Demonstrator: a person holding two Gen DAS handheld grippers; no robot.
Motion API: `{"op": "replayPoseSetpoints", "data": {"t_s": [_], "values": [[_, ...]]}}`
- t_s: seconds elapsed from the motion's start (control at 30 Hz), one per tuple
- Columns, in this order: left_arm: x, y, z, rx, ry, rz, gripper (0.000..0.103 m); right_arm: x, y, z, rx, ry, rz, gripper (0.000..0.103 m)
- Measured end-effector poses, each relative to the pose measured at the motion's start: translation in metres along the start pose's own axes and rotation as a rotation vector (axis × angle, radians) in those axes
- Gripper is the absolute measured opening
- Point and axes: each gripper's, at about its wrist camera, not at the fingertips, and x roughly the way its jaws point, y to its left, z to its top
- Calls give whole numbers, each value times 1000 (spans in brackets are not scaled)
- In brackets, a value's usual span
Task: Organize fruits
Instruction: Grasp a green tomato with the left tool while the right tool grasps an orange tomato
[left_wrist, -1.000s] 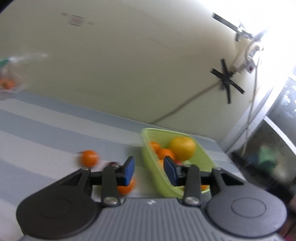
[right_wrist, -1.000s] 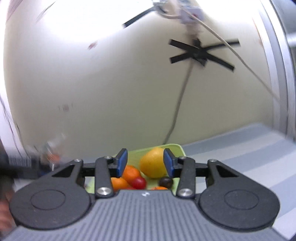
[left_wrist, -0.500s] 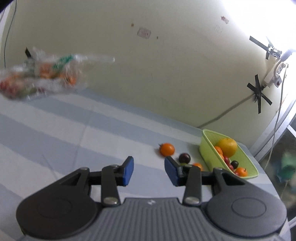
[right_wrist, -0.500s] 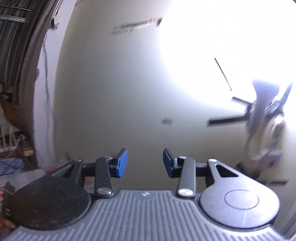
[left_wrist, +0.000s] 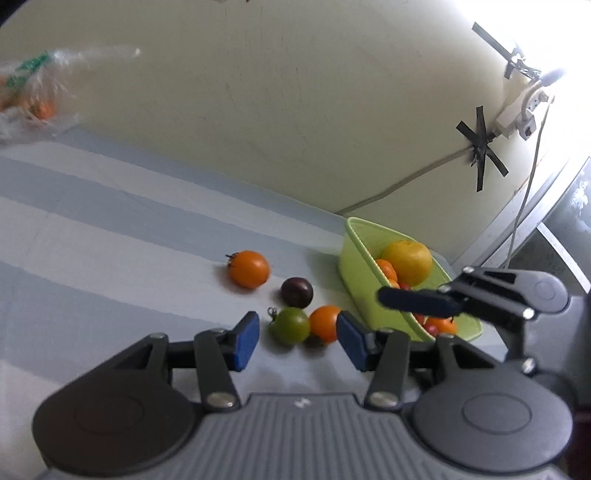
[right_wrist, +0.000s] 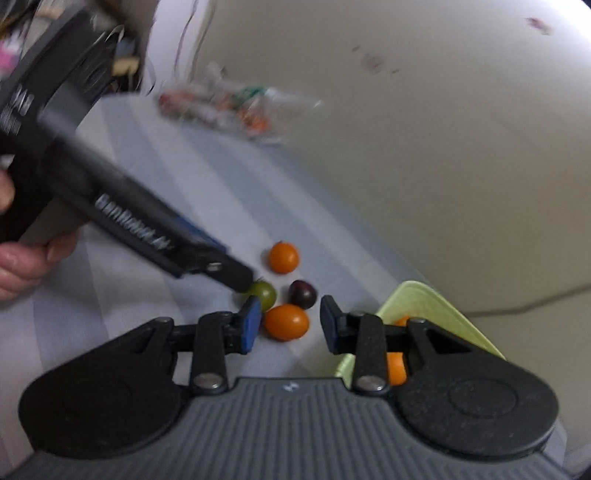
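Left wrist view: striped cloth (left_wrist: 110, 236) runs up to a pale wall, fruit loose in the foreground.
Left gripper (left_wrist: 297, 341): jaws apart and just been opening wider, nothing gripped; the green tomato (left_wrist: 290, 325) and the near orange tomato (left_wrist: 325, 322), touching each other, sit just ahead of the gap between the blue pads.
Loose fruit: dark plum-coloured fruit (left_wrist: 296, 292) just behind that pair, another orange tomato (left_wrist: 248, 268) with a stem farther back and to the left.
Green basket (left_wrist: 356, 258): on the cloth to the right, holding a large yellow-orange citrus (left_wrist: 408, 261) and smaller orange and red fruit.
Right gripper (left_wrist: 413, 299): comes in from the right, over the basket's near side; seen edge-on here, so its gap can't be read.
Plastic bag (left_wrist: 33, 92): far left by the wall, blurred, orange shapes inside.
Right wrist view: same cluster seen from the basket side.
Right gripper, own view (right_wrist: 288, 328): jaws apart though just been narrowing, holding nothing; the near orange tomato lies on the cloth just beyond the gap.
Left gripper, side on: held in a hand (right_wrist: 22, 254), its tip right at the green tomato; contact can't be settled.
Writing: white lettering along the left gripper's body, too smeared to read.
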Motion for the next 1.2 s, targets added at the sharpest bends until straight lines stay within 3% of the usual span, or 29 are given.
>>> {"op": "replayPoseSetpoints", "data": {"t_s": [0.13,0.23,0.4,0.57,0.77,0.9,1.2], "values": [[14,0,3,-19,24,-11,49,21,-6,-3,-80,55,5,38],[21,-3,3,-19,38,-17,43,36,-8,-4,-134,111,20,38],[24,-1,-1,2,12,23,25,44,-6,-10,-193,140,37,38],[13,6,-7,-24,7,-8,24,40,-14,-15,-123,126,49,34],[-18,-6,-33,18,18,-67,24,-6,8,-34,-37,40,82,34],[-36,-23,-58,90,45,-88,24,-40,23,-60,44,11,96,34],[-48,-85,-98,327,51,-98,25,-99,29,-124,304,-10,-35,35]]}}
